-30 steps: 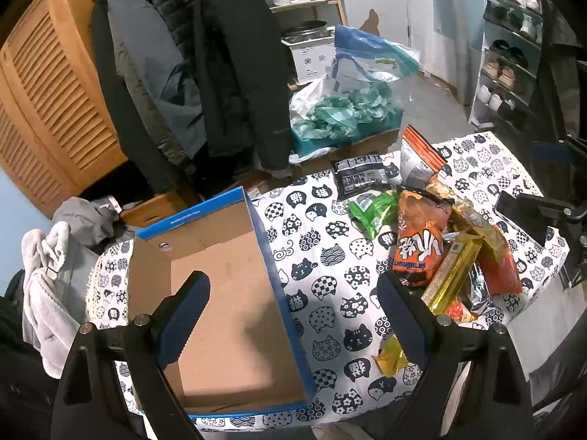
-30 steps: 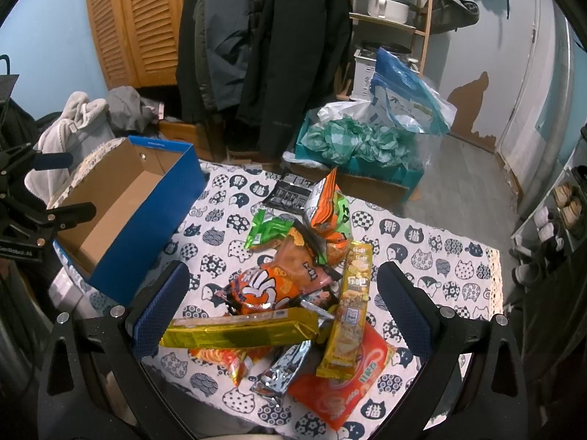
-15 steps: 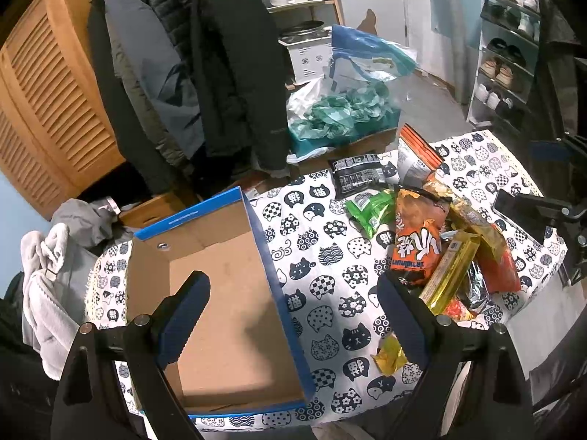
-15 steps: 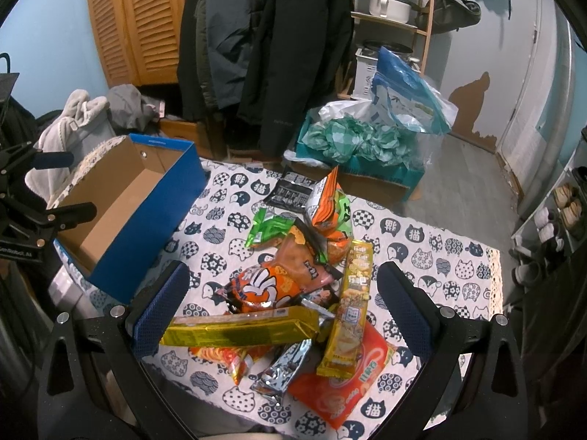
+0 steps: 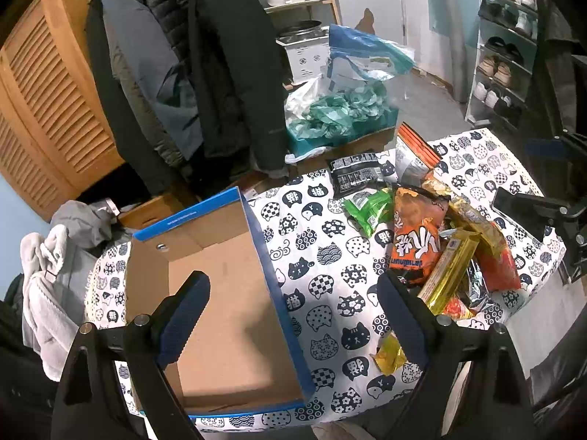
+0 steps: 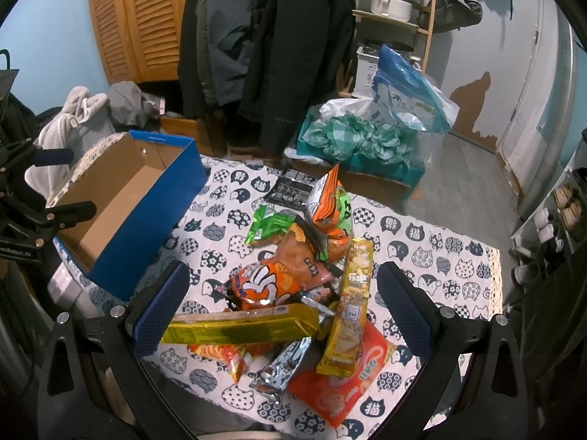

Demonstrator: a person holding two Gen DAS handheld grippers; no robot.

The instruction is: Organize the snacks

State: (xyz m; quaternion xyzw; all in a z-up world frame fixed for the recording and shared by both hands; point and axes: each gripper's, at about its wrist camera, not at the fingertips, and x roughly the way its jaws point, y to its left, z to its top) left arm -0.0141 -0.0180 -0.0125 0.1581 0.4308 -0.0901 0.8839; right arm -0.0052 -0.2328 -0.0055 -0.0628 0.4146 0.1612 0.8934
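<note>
Both jaws wide; snack pile (image 6: 293, 293) between right's, box (image 5: 220, 293) under left's

left gripper (image 5: 293, 315): jaws spread wide, nothing held | right gripper (image 6: 282, 308): jaws spread wide, nothing held

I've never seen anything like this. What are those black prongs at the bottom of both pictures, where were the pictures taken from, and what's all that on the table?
The prongs are the two fingers of hand-held grippers; a person holds one in each hand, and each carries a wide-angle camera that looks forward along its fingers.

The left gripper hangs over an open blue cardboard box, which looks empty. The right gripper hangs over a pile of snack packets, among them a long gold packet and a green one. Everything sits on a cat-print tablecloth.

Both grippers are open and hold nothing. Each also shows at the edge of the other's picture.
</note>
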